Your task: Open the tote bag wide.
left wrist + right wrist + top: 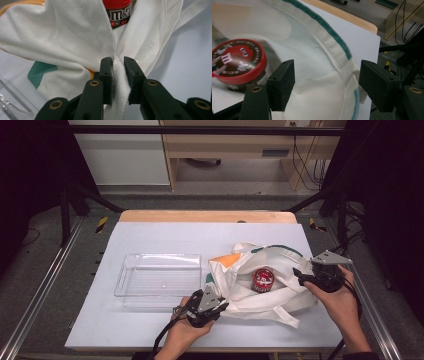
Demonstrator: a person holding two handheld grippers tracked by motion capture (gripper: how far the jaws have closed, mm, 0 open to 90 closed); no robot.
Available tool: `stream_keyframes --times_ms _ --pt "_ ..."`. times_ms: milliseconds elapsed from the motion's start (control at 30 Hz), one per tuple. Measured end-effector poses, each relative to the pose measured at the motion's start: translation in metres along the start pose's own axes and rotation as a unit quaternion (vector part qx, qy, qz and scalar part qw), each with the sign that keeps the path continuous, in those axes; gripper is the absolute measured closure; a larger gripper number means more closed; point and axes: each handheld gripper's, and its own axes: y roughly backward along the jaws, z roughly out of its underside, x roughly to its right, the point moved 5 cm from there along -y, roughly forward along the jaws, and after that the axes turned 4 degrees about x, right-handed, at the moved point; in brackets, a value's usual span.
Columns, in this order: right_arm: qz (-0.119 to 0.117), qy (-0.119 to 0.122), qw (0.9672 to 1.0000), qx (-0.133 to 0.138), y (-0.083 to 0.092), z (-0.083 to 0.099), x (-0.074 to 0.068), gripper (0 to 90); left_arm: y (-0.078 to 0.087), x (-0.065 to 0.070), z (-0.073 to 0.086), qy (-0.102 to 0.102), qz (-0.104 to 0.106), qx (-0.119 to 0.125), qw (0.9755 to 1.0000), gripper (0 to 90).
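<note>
we see a white cloth tote bag with a green trim and an orange patch lying on the right half of a flat white table top. inside the open mouth of the bag stands 1 round candy tub with a red lid and a dark label. in the left gripper view the same tub peeks out at the top, between 2 folds of the bag cloth. the black left gripper in the person's left hand sits at the near left edge of the bag, and its 2 jaws are pinched on a bunched fold of the white cloth, so it is holding the bag; in its own view the gripper has the cloth squeezed thin between the pads. the black right gripper in the person's right hand is at the far right side of the bag, by the rim. in the right gripper view that gripper has its jaws wide apart, with the bag's rim and green trim seen between them, and the pads do not press on the cloth. the tub sits just left of the left jaw there, a bit blurry. a clear plastic tray with low walls lies on the table just left of the bag, with nothing in it, and the left gripper is close to its near right corner.
</note>
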Motion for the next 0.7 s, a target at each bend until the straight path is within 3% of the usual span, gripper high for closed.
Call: stream_keyframes --times_ms 367,700 --pt "-0.013 0.004 0.9999 -0.006 0.019 0.008 -0.014 26.2 0.008 0.0 -0.01 0.008 -0.004 0.019 0.9998 61.5" --pt "-0.015 -0.008 0.9997 -0.015 0.038 0.019 -0.014 23.4 0.026 -0.009 -0.03 0.007 -0.032 0.04 0.9987 43.9"
